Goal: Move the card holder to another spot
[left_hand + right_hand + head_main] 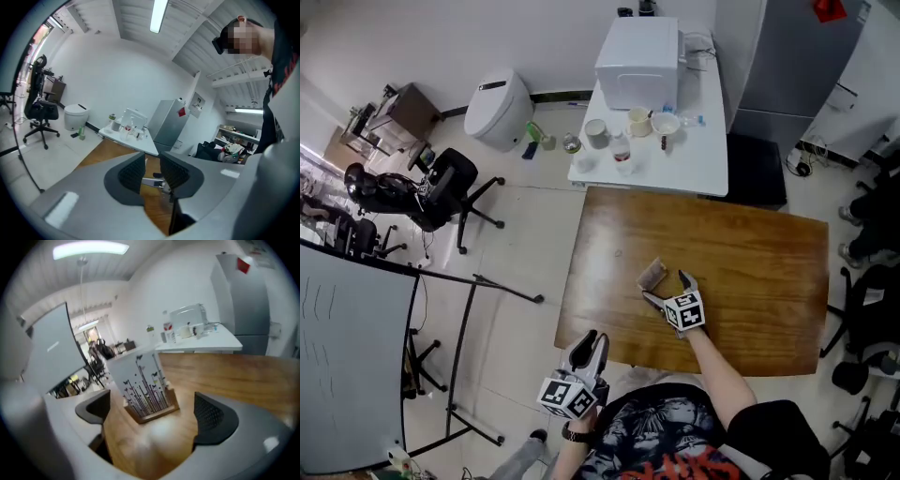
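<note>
Card holder (146, 389) upright on wooden surface (750, 281), white printed card standing in wooden base, just ahead of right gripper (154, 416), beyond its fingertips, nearer its left jaw, not touched

Right gripper jaws wide apart, nothing between, low over surface

Left gripper (589, 352) held off surface's near edge, jaws only narrowly apart, empty

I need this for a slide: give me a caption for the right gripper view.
Right gripper, jaws wide open, faces the card holder standing on the wooden table, touching nothing.
</note>
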`<state>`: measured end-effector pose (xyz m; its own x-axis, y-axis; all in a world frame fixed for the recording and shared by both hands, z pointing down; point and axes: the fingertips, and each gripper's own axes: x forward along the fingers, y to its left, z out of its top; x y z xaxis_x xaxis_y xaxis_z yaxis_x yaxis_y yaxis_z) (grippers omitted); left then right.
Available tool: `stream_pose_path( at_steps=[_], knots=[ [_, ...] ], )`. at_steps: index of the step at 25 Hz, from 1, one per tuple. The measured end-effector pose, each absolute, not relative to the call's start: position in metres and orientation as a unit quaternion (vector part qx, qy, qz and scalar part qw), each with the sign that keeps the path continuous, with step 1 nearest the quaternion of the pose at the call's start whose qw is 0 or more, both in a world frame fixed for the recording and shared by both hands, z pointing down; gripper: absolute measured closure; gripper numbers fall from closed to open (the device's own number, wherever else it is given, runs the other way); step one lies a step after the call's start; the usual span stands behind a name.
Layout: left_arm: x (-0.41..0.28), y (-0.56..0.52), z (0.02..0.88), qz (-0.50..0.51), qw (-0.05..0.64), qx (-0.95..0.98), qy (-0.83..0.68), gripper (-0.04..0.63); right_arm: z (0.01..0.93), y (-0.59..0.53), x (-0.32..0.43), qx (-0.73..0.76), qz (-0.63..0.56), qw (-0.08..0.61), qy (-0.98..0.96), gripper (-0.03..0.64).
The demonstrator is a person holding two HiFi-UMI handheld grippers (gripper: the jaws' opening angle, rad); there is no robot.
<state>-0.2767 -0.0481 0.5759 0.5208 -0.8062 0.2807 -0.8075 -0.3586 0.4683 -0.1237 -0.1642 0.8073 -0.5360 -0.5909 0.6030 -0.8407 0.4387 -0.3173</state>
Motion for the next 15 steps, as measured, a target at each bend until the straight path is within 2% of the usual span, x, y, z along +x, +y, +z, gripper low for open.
stream_pose_path(
  at_steps=[1, 3, 5, 8, 10, 12, 15],
  knots=[
    [-0.264, -0.058, 0.573, -0.001, 0.283, 0.835, -0.472, 0.495, 0.787, -0.152, -0.094, 0.455, 0.316, 0.166, -0.816, 0.081],
    [-0.235, -0.073, 0.568, 0.003, 0.282, 0.856, -0.433, 0.495, 0.740, -0.117, -0.021, 0.512, 0.331, 0.088, -0.788, 0.207],
    [-0.208, -0.087, 0.563, 0.007, 0.275, 0.877, -0.395, 0.495, 0.688, -0.071, 0.053, 0.566, 0.322, 0.040, -0.758, 0.251],
    [-0.176, -0.101, 0.555, -0.002, 0.263, 0.897, -0.354, 0.497, 0.624, 0.008, 0.128, 0.619, 0.276, 0.044, -0.734, 0.370],
    [-0.160, -0.107, 0.549, -0.010, 0.258, 0.905, -0.338, 0.499, 0.598, 0.044, 0.156, 0.657, 0.243, 0.056, -0.712, 0.424],
    [-0.144, -0.107, 0.549, -0.012, 0.254, 0.912, -0.322, 0.500, 0.586, 0.064, 0.175, 0.693, 0.217, 0.065, -0.684, 0.558],
    [-0.124, -0.096, 0.550, -0.008, 0.253, 0.918, -0.303, 0.500, 0.583, 0.074, 0.187, 0.717, 0.206, 0.055, -0.664, 0.592]
  ],
)
